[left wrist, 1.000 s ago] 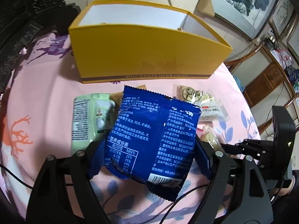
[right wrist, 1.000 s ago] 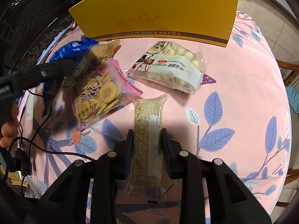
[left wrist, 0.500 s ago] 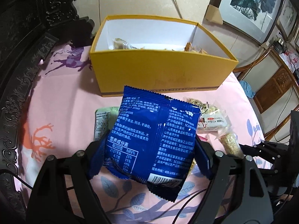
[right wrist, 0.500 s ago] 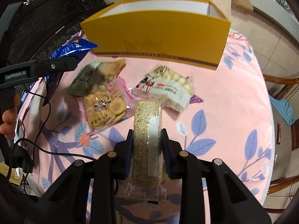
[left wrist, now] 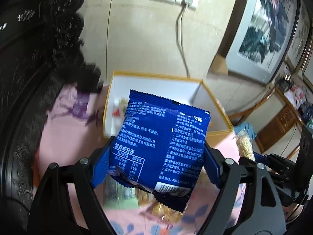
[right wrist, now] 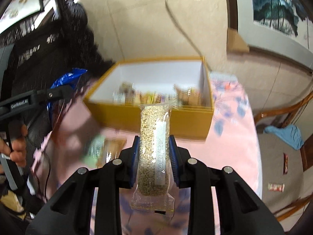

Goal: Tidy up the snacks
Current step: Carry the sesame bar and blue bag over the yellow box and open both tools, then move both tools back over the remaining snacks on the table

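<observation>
Left gripper (left wrist: 156,156) clamps blue pack (left wrist: 162,145), right gripper (right wrist: 154,152) clamps grain bar (right wrist: 154,146); clear box (right wrist: 148,115) rim before releasing.

Both hand-held grippers, with blue packet (left wrist: 162,143) and grain bar (right wrist: 154,152), now higher, nearer the yellow box (right wrist: 152,115).

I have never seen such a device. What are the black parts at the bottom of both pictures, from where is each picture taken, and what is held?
No robot: a person holds a two-finger gripper in each hand, each with a camera looking along its fingers. In the left camera's picture the left gripper grips a blue snack bag. In the right camera's picture the right gripper grips a clear grain bar packet. Ahead, on a pink floral tablecloth, stands an open yellow box with snacks inside.
</observation>
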Tool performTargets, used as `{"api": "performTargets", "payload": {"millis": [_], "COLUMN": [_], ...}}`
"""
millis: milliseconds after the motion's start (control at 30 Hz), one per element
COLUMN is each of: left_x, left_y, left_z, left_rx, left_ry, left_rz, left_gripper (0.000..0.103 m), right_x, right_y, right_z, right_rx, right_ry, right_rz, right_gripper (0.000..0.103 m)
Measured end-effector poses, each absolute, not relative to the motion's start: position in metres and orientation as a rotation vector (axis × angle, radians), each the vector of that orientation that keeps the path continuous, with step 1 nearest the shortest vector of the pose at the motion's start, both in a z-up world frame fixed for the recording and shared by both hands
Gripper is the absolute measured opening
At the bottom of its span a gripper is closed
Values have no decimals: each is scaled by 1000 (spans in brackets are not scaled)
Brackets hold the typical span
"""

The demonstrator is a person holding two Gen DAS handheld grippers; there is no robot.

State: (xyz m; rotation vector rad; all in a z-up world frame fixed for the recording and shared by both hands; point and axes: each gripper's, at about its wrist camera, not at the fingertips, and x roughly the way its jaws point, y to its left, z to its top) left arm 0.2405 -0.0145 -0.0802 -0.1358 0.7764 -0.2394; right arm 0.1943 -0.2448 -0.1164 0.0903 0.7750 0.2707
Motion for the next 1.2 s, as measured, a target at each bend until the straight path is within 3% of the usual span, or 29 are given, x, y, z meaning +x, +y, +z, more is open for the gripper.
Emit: {"api": "performTargets", "payload": {"millis": [233, 567, 667, 700, 733, 1200], "left_x": [290, 352, 365, 366, 366, 305], "left_y": [-28, -38, -38, -38, -36, -31], "left_z": [-52, -64, -71, -73, -73, -85], "left_rx": [-140, -139, -150, -158, -173, -141], "left_ry": [701, 716, 751, 760, 758, 775], "left_rz": [-235, -208, -172, -160, -153, -176], "left_gripper": [82, 82, 89, 91, 92, 93], "right_x": [256, 315, 327, 328, 326, 252], "right_y": [-254, -247, -241, -239, -238, -240], "right_z": [-90, -90, -94, -94, -93, -109], "right_rx": [94, 78, 54, 39, 27, -43], "right_ry": [673, 644, 665, 665, 648, 658], "right_rz": [245, 243, 243, 228, 217, 359], "right_gripper": [29, 29, 37, 54, 63, 63]}}
